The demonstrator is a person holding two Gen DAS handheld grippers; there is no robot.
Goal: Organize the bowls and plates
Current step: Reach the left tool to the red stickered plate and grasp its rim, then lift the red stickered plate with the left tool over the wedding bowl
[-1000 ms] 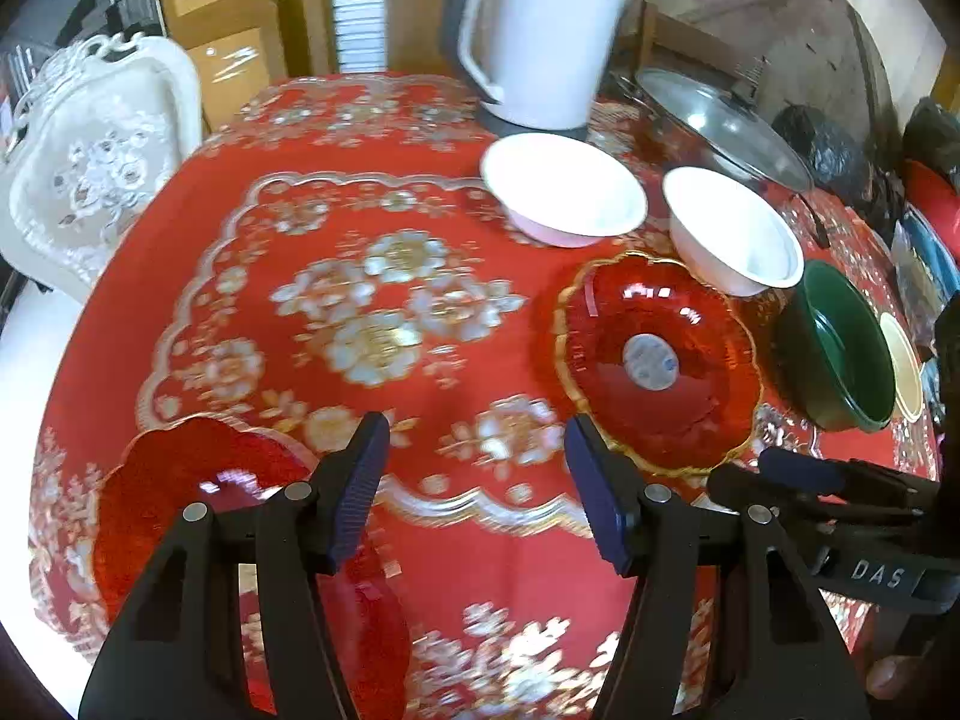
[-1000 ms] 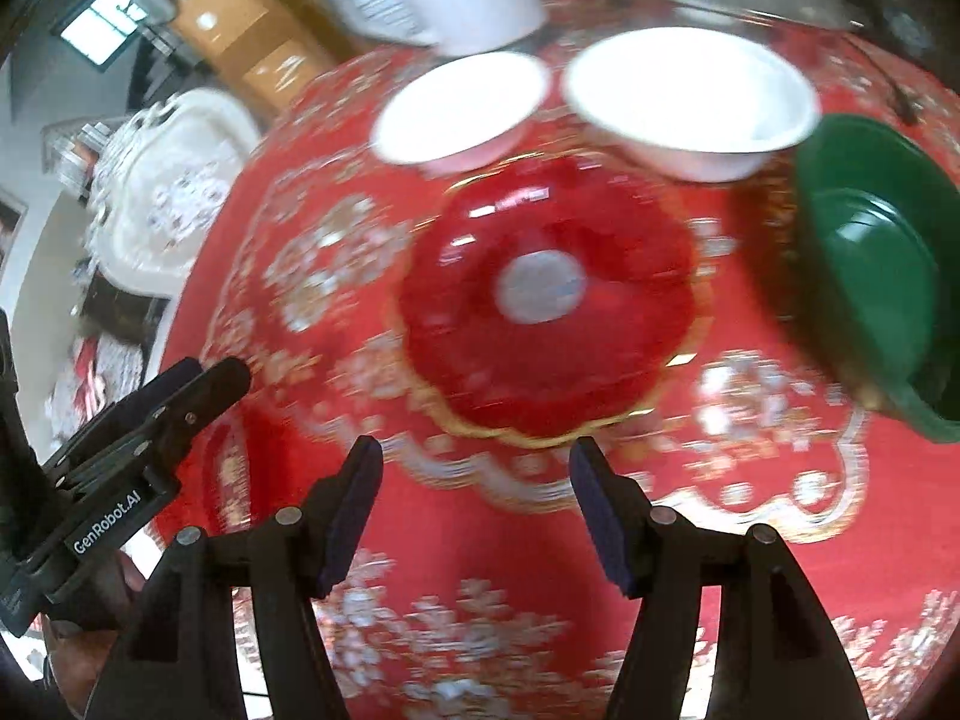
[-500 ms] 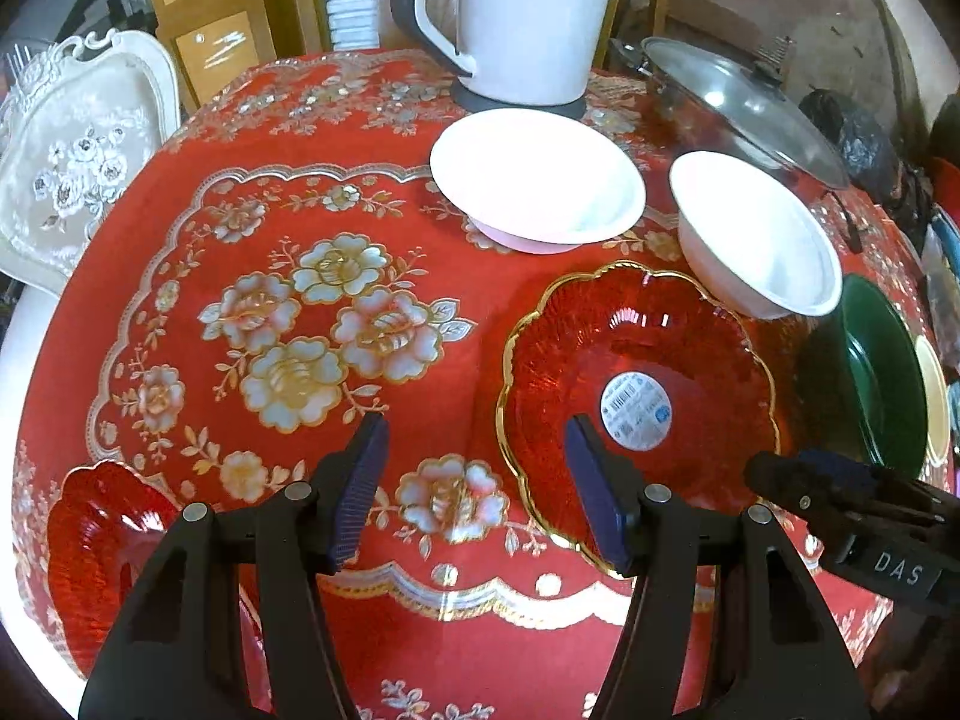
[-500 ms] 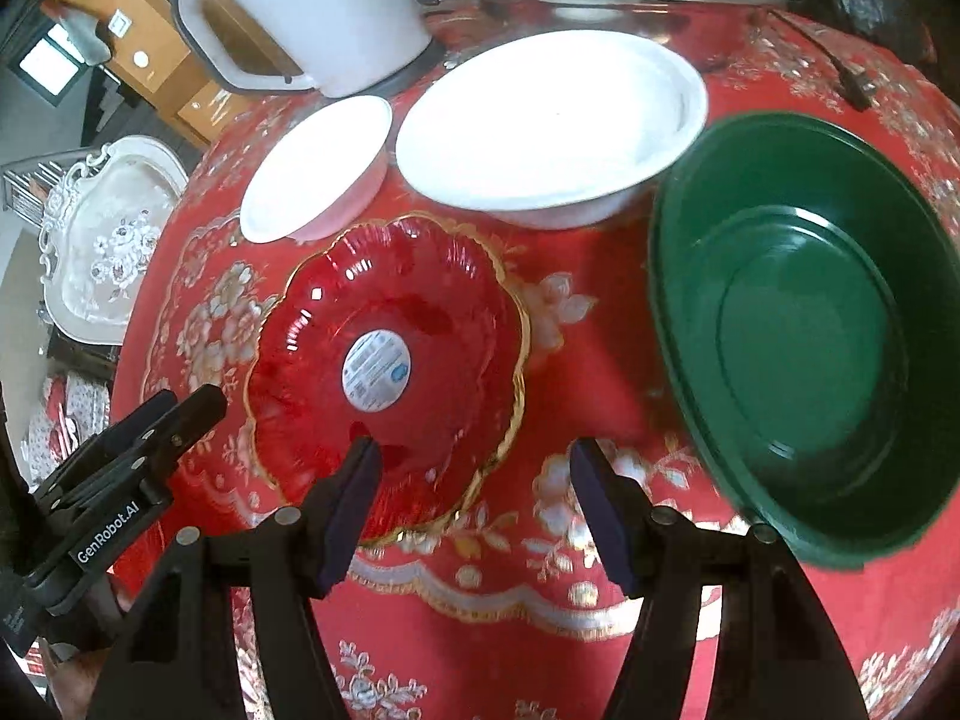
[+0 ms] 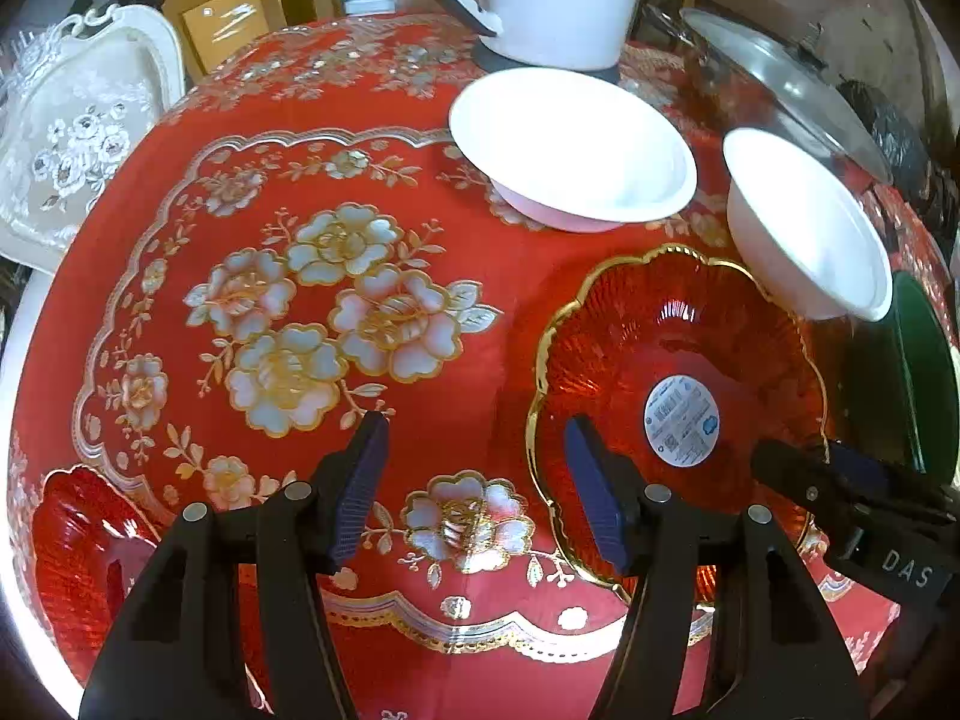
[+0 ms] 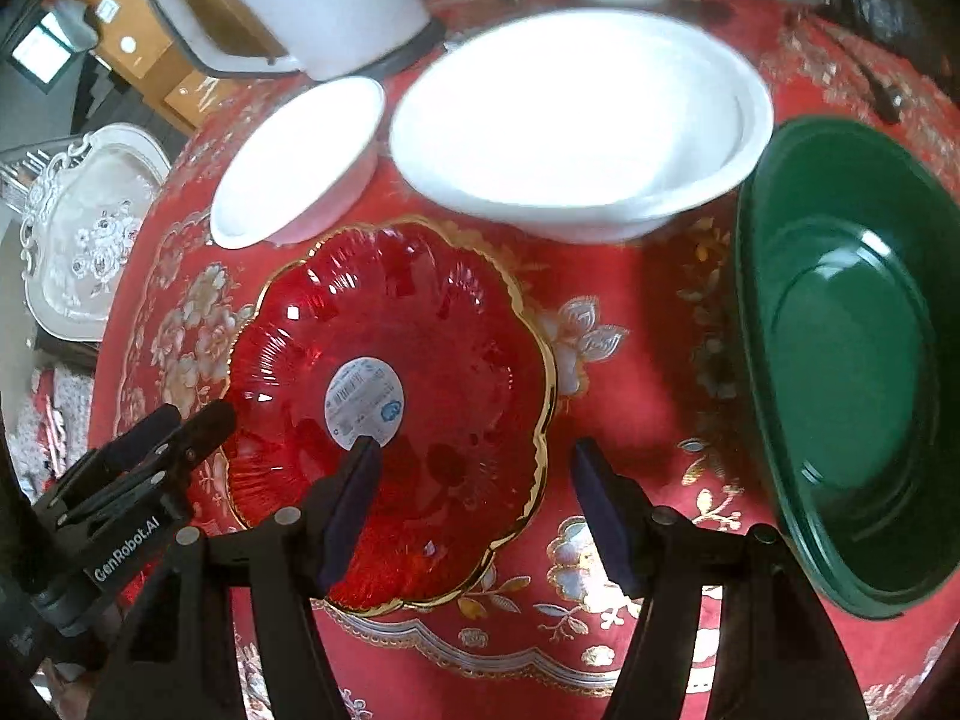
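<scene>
Both grippers tilt steeply down over the red tablecloth (image 5: 336, 192), jaws spread and empty. The left gripper (image 5: 474, 480) straddles the red glass plate's (image 5: 678, 360) gold rim; the right gripper (image 6: 474, 498) straddles its opposite rim. White bowls (image 6: 576, 126) sit just beyond, a green bowl (image 6: 852, 360) beside.

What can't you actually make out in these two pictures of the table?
- Second red plate, left wrist view: partly hidden behind the left gripper.
- Green bowl, left wrist view: cut off by the right edge.
- Sticker on the scalloped red plate, right wrist view: print too small to read.
</scene>
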